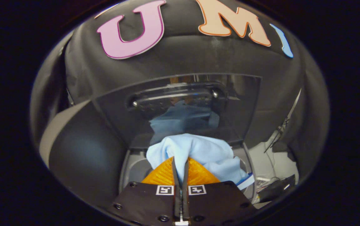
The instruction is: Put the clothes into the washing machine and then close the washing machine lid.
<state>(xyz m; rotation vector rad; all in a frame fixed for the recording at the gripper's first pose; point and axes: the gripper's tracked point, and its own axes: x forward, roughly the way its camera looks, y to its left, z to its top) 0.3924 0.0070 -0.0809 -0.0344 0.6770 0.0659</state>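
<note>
Gripper (180,163) had its two fingers pressed nearly together, pinching a fold of the light blue garment (198,153) between them; the cloth bunched up just ahead of the fingertips and spilled off to the right, with a darker blue-and-white edge showing at its near right corner; garment hung over the open mouth of the washing machine (134,169), whose grey rim curved round on the left and right of the fingers (drum interior mostly hidden by the cloth, so couldn't tell whether any of it touched the rim); the lid (180,106) stood raised on the far side, dark and glossy, tilted up towards the booth wall; a bluish reflection of the garment showed in its panel; to the far right, beside the machine, a pale surface carried some dark cables (277,138) and a dark object (275,190) near the edge.
</note>
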